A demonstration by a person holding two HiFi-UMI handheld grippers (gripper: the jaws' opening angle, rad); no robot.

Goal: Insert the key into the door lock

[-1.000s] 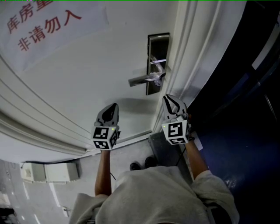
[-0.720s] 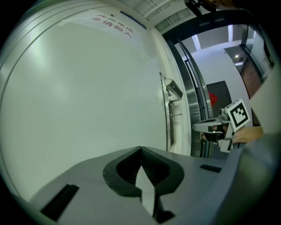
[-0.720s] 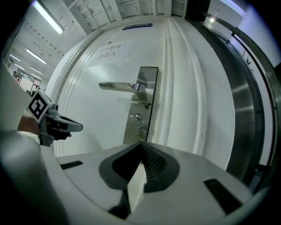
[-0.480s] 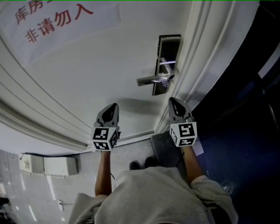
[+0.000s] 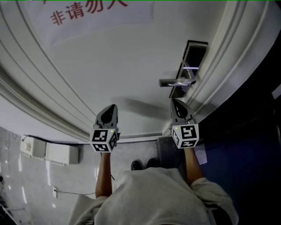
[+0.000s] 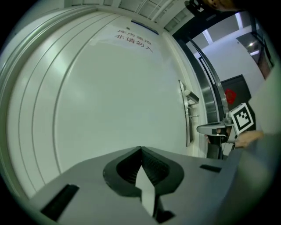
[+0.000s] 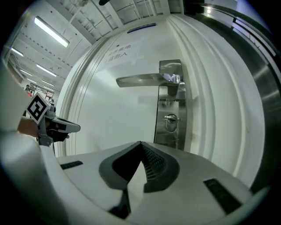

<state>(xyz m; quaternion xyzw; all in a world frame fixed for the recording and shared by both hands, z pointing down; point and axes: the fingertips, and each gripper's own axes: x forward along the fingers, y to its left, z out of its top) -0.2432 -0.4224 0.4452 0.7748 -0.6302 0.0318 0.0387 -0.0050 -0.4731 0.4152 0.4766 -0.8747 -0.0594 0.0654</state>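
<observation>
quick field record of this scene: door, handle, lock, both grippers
door: white, with a paper notice in red characters
handle: silver lever, level, on a steel plate
lock: cylinder below the handle on the same plate; unclear whether anything sits in it
left gripper: shut, empty, facing bare door panel
right gripper: shut, empty, facing the plate

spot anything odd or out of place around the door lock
Nothing damaged or askew. One oddity: the left tool and right tool are shut and empty, while what looks like a key already sits in the lock plate below the lever handle.
</observation>
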